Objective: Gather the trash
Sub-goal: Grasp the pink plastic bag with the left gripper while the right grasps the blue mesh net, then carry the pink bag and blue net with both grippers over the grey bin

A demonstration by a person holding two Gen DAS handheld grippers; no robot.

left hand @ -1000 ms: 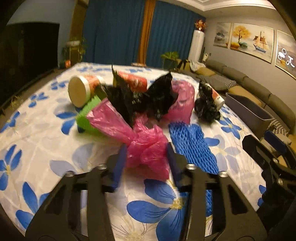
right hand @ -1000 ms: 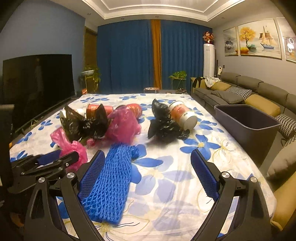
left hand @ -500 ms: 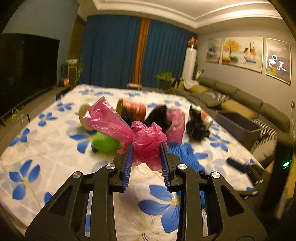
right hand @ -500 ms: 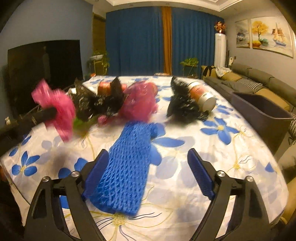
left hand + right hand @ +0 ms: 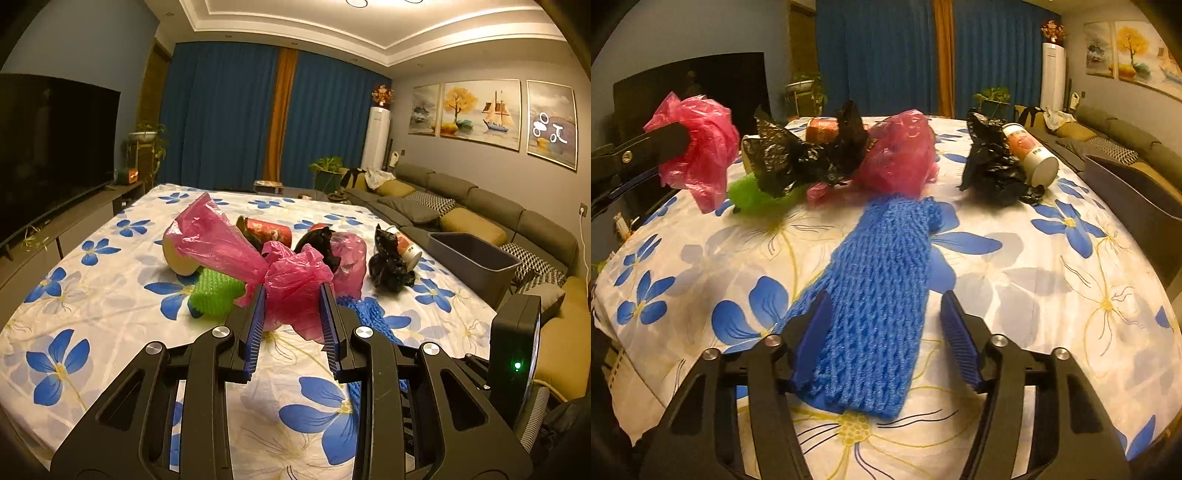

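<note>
Mesh sleeve (image 5: 875, 295) lies on the table (image 5: 1052, 280). Crumpled bags (image 5: 812, 155) behind at twelve o'clock; bin (image 5: 1137, 184) off the edge at two o'clock.

Blue foam net (image 5: 871, 295) between closing right gripper (image 5: 886, 332) fingers (image 5: 812, 332); floral tablecloth (image 5: 1052, 288) beneath

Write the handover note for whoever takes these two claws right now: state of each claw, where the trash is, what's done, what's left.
Left claw: shut on pink bag, lifted off the table.
Right claw: jaws have just been closing around the blue foam net lying on the tablecloth; one side not touching.
Cups, black bags, green net, second pink bag remain on the table.
Grey bin at the table edge looks empty.
Left: everything.
</note>
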